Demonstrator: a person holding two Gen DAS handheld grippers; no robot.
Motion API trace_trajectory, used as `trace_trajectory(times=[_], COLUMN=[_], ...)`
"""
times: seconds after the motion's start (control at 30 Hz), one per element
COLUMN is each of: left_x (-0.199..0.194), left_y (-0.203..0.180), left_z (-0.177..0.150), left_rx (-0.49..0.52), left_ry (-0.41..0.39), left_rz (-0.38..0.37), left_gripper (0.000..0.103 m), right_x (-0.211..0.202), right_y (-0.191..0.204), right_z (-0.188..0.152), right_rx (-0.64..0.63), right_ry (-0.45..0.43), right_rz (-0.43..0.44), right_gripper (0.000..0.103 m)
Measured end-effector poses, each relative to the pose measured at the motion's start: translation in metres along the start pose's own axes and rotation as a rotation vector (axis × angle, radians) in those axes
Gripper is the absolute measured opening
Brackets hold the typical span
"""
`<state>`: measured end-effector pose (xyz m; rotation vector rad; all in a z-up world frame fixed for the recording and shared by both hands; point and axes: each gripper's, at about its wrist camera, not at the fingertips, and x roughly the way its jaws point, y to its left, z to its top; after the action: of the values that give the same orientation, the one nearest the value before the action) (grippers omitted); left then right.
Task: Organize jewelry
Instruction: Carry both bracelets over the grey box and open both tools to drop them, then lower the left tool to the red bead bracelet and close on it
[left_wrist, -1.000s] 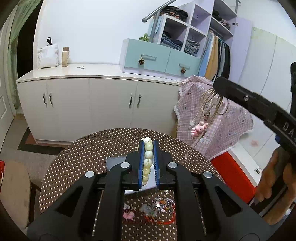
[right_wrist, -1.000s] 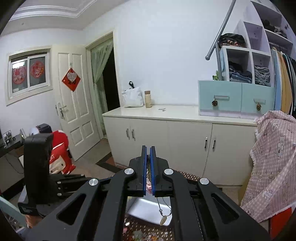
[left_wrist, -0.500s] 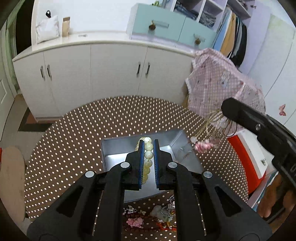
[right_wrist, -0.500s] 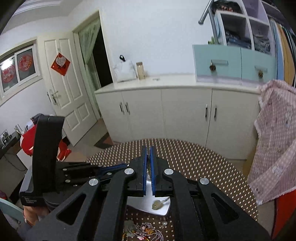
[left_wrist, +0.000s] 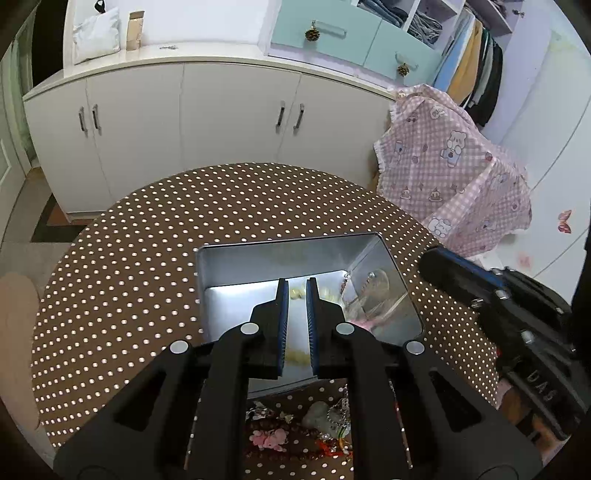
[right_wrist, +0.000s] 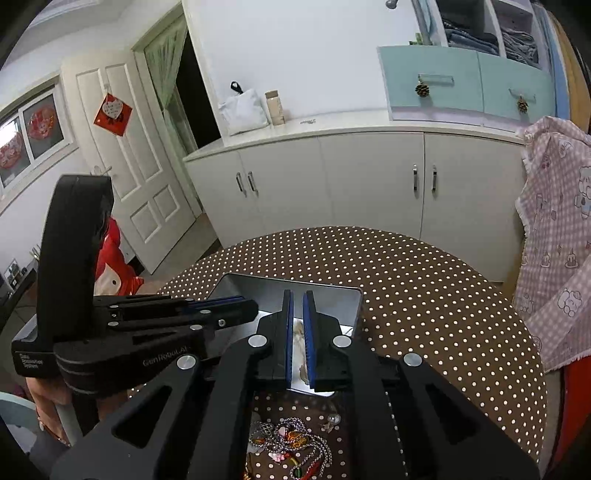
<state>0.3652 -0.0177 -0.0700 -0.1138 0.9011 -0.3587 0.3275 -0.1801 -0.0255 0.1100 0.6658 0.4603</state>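
A silver metal tin (left_wrist: 258, 258) sits open on the round brown polka-dot table (left_wrist: 147, 229). My left gripper (left_wrist: 294, 288) is over the tin with its jaws slightly apart; cream beads (left_wrist: 295, 356) lie blurred below, seemingly loose in the tin. A gold chain with a pink charm (left_wrist: 364, 317) lies in the tin's right side. My right gripper (right_wrist: 296, 299) hangs over the tin (right_wrist: 332, 295), jaws slightly apart, nothing clearly clamped. A pile of mixed jewelry (left_wrist: 314, 424) lies on the table before the tin; it also shows in the right wrist view (right_wrist: 291, 443).
White cabinets (left_wrist: 221, 110) stand behind the table. A pink checked cloth (left_wrist: 450, 177) covers something at the right. A white door (right_wrist: 125, 177) and a red object (right_wrist: 114, 266) are at the left. The other gripper's body (right_wrist: 92, 325) fills the left side of the right wrist view.
Both grippers dropped down over the tin and their jaws parted a little. The cream beads left my left jaws; the gold chain with pink charm left my right jaws and lies in the tin.
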Motion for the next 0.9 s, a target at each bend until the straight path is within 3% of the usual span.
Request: trace_trajectory(times=[0.4, 0.47, 0.5, 0.53, 0.6, 0.9], left_x=[-0.053, -0.064, -0.071, -0.078, -0.095, -0.105], left_y=[0.000, -0.002, -0.002, -0.002, -0.002, 0.003], left_z=[-0.024, -0.033, -0.039, -0.043, -0.055, -0.102], left_rx=[0.022, 0.042, 0.046, 0.045, 0.051, 0.068], left_ry=[-0.093, -0.121, -0.147, -0.183, -0.259, -0.240], left_rz=[0.027, 0.044, 0.057, 0.073, 0.123, 0.216], left_gripper=[0.011, 0.032, 0.075, 0.086, 0.086, 0.086], right_x=[-0.052, -0.058, -0.060, -0.064, -0.066, -0.041], right_y=[0.007, 0.010, 0.011, 0.012, 0.012, 0.027], right_z=[-0.025, -0.037, -0.041, -0.048, -0.059, -0.102], right_rx=[-0.014, -0.019, -0.021, -0.022, -0.021, -0.059], right_ry=[-0.057, -0.055, -0.052, -0.048, -0.036, 0.084], right_rz=[-0.001, -0.002, -0.002, -0.001, 0.000, -0.003], right_gripper=[0.025, 0.026, 0.027, 0.028, 0.030, 0.030])
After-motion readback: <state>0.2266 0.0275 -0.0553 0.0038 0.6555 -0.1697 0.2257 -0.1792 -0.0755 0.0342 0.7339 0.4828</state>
